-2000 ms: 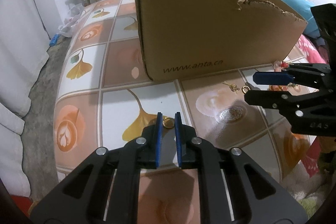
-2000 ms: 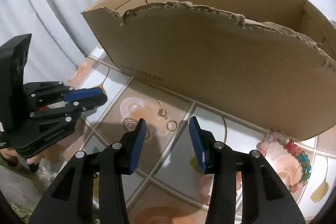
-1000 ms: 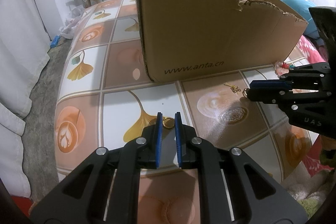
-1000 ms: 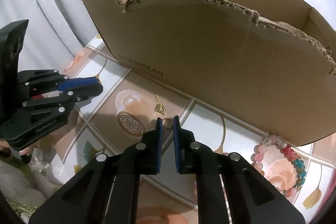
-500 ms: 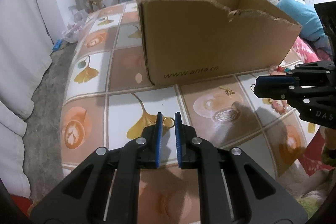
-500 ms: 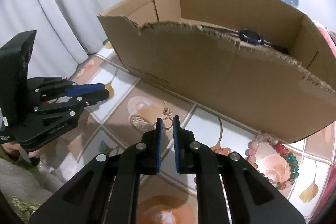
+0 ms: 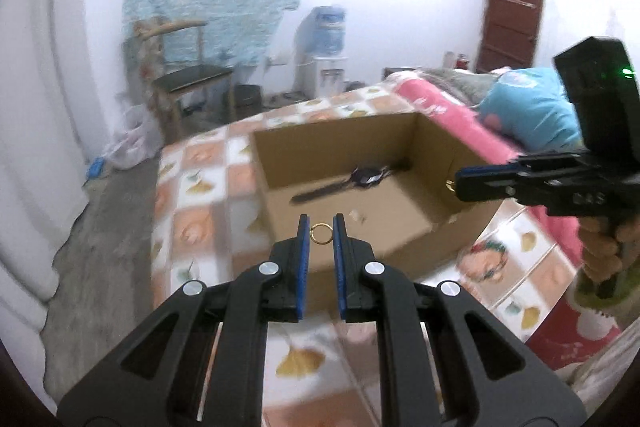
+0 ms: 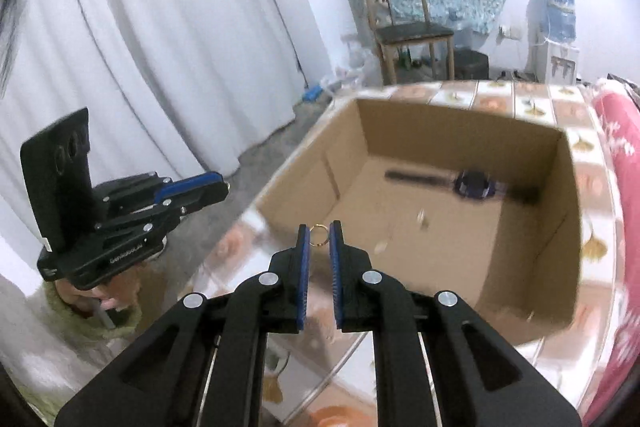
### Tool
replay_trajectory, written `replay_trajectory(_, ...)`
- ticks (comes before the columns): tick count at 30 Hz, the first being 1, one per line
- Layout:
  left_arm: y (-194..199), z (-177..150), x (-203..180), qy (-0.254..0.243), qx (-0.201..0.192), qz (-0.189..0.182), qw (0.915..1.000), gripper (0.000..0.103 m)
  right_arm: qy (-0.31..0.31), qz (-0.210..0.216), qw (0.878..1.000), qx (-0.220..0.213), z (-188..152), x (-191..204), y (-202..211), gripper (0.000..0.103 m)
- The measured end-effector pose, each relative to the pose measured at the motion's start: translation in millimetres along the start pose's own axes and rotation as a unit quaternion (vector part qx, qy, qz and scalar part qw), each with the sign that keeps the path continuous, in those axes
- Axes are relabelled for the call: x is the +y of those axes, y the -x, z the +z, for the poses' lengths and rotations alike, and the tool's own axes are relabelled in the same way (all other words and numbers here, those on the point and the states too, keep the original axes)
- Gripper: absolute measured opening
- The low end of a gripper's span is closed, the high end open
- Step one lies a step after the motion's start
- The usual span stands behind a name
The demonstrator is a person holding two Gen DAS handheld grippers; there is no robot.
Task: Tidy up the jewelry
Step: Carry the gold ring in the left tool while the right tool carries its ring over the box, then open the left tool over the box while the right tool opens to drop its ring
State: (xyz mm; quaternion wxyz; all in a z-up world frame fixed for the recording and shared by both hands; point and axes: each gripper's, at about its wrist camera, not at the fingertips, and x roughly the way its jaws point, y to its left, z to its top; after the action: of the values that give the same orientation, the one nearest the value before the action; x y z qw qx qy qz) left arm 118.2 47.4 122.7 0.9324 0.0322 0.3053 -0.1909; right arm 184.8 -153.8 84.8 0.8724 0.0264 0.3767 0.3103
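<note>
- Both grippers have risen off the table, now above the cardboard box point(image 8: 532, 227).
- Left gripper point(image 7: 321, 231) pinches a gold ring point(image 7: 320, 233), its hole facing the camera.
- Right gripper point(image 8: 319, 237) clamps a second ring point(image 8: 319, 235) likewise.
- A watch point(image 8: 474, 185) lies lengthwise across the box floor.

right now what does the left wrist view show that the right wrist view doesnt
Only the left wrist view shows the brown door, the blue pillow and the right claw from the side. Only the right wrist view shows the white curtain and the left claw from the side. Both show a gold ring pinched in the near claw, the cardboard box, the watch inside, and the chair.
</note>
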Motion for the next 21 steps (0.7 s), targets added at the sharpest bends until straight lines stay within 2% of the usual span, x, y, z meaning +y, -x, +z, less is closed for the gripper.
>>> replay_trajectory(3,-28.7,25.0,1.3,-0.007,0.021,-0.035,0.9992,0.011,-0.014,-0.004,1.000,0.024,23.1,-25.1,-12.7,0.010)
replay_trajectory(6,-72.7,40.1,3.6,-0.011,0.074,-0.064,0.9952,0.011,-0.050,0.002,0.996,0.076,38.8,-58.8,-42.9,0.010)
replay_trajectory(9,-119.1,46.6,7.2,-0.016,0.147,-0.082,0.9856,0.011,-0.080,-0.003,0.986,0.145,45.0,-87.0,-81.7,0.010)
replay_trajectory(14,-164.8,44.7,5.2,-0.036,0.240,-0.100,0.9650,0.011,-0.122,-0.012,0.965,0.231,41.9,-122.3,-125.5,0.010)
replay_trajectory(17,-179.4,38.8,3.0,-0.045,0.274,-0.094,0.9562,0.011,-0.123,-0.023,0.961,0.246,44.8,-128.2,-136.1,0.010)
replay_trajectory(21,-190.2,34.2,5.0,-0.035,0.301,-0.097,0.9481,0.011,-0.123,-0.036,0.957,0.260,48.4,-134.1,-149.0,0.010)
